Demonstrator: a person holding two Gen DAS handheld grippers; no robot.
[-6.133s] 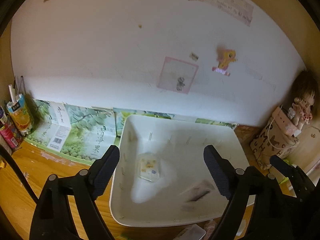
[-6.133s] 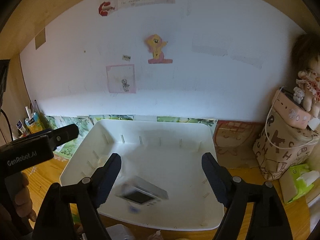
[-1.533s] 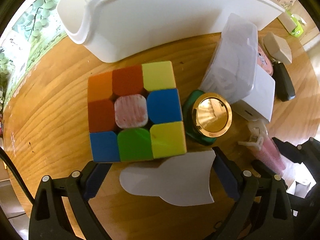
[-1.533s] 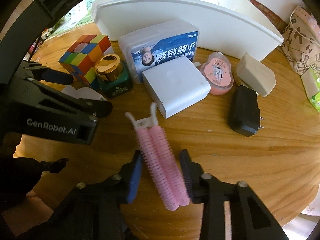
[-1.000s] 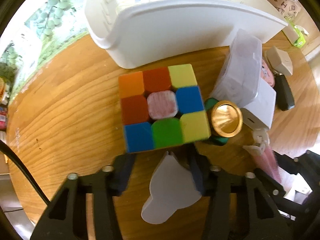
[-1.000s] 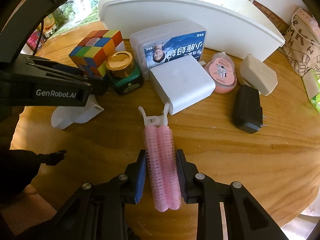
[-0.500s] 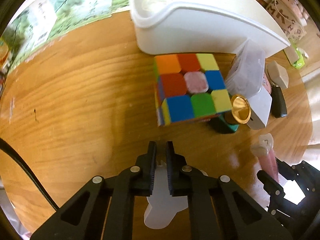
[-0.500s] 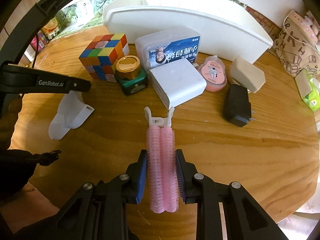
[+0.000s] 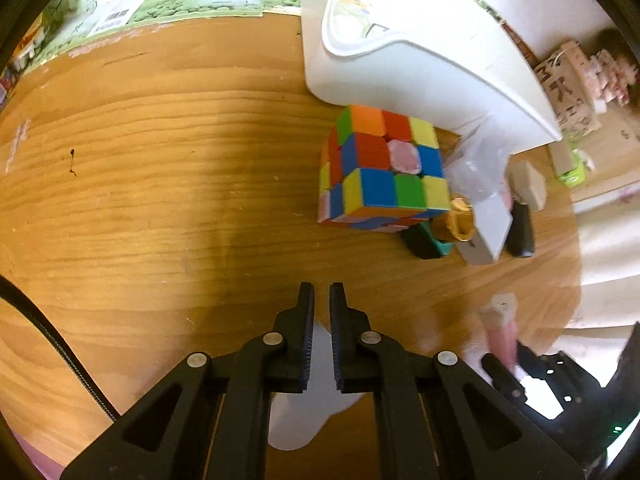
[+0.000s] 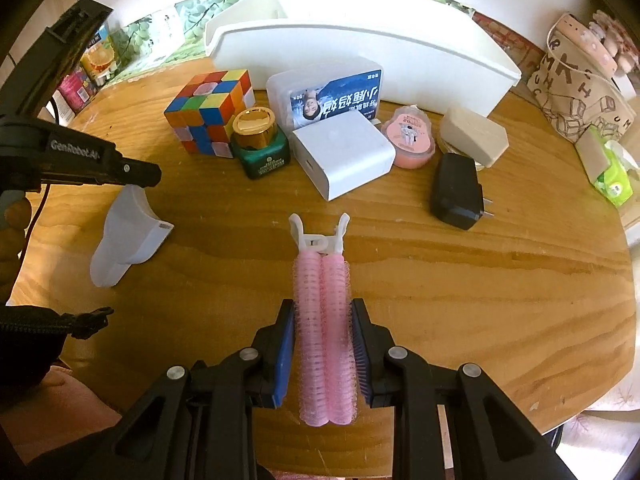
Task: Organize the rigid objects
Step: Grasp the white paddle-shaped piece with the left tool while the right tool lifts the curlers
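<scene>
Hidden or unclear first. In the left wrist view the white plastic piece (image 9: 308, 408) sits mostly behind the left tongs (image 9: 322, 300) at bottom centre, so its shape is cut off there. At lower right of that view the pink hair roller (image 9: 502, 342) is blurred and half hidden by the right tongs' black frame. The row of items right of the cube is squeezed and smeared by the fisheye edge.

Left tongs: jaws pressed nearly together, pinching the white plastic piece. The right wrist view shows it more fully at mid left (image 10: 128, 236), hanging under the tong tips, pale, curved, w/ a small slot on its flat end.

Right tongs (image 10: 322, 320): pinching the pink hair roller (image 10: 323, 340), bottom centre. It is a twin-barrel mesh roller w/ a white clip at its far end, lying lengthwise between the blue pads.

Wooden counter (image 10: 480, 280) carries a row across the upper middle of the right wrist view: a colour puzzle cube (image 10: 210, 112), a green jar w/ gold lid (image 10: 258, 142), a clear box w/ a blue label (image 10: 328, 88), a white charger block (image 10: 342, 156), a round pink case (image 10: 410, 136), a beige block (image 10: 474, 136), a black plug adapter (image 10: 456, 190).

Containers: a large white bin (image 10: 360, 48) stands behind the row, near the cube and the clear box. Its inside is hidden in the right wrist view. In the left wrist view, upper right (image 9: 400, 52), a small pale item w/ a printed face shows inside, detail unclear.
</scene>
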